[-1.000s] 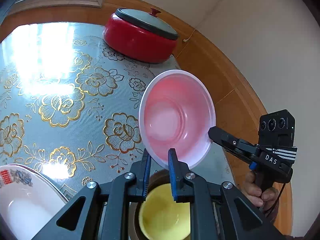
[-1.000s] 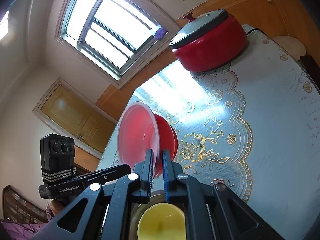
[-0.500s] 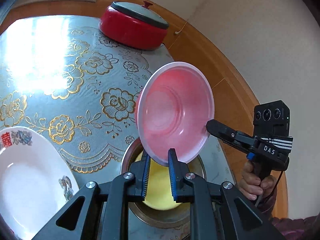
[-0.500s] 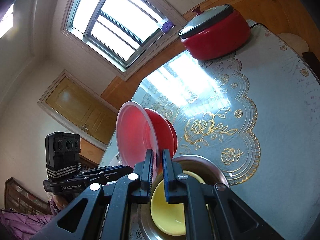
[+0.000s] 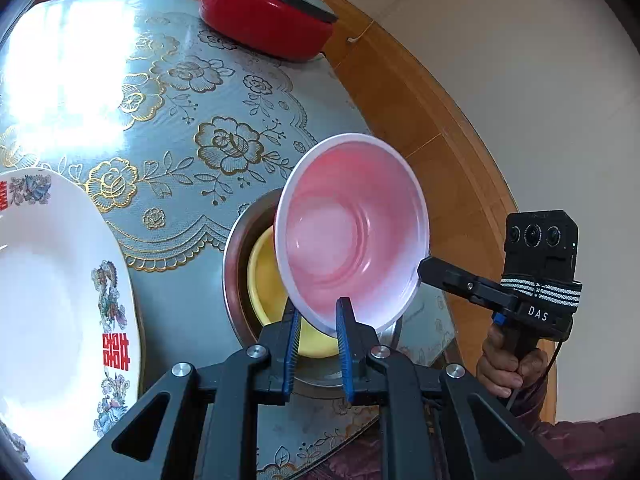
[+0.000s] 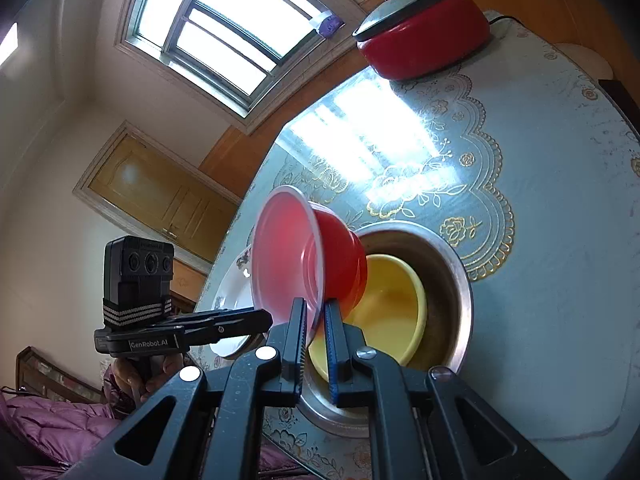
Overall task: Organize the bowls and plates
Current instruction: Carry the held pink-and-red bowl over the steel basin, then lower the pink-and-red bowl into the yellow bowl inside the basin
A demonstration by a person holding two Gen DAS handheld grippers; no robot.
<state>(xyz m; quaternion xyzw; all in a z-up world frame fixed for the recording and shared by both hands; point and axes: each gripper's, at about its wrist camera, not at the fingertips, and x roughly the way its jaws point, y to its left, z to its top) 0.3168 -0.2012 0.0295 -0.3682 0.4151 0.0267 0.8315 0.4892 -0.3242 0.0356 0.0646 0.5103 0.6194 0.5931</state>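
Observation:
A red plastic bowl [image 5: 352,236] is held tilted in the air over a yellow bowl [image 5: 268,284] that sits inside a steel bowl [image 5: 236,256]. My left gripper [image 5: 318,322] is shut on the red bowl's near rim. My right gripper [image 6: 316,320] is shut on the rim of the same red bowl [image 6: 316,260], and its finger tip shows at the bowl's right edge in the left wrist view [image 5: 436,272]. The yellow bowl [image 6: 392,308] and steel bowl [image 6: 452,280] lie just under it in the right wrist view.
A large white plate with red characters [image 5: 52,300] lies on the left of the flowered tablecloth [image 5: 168,80]. A red lidded pot [image 5: 268,20] stands at the far side, also in the right wrist view [image 6: 424,36]. The table's wooden edge [image 5: 440,128] runs along the right.
Both grippers have carried the red bowl nearer and lower over the nested yellow and steel bowls. More of the white plate and the nested bowls has come into view.

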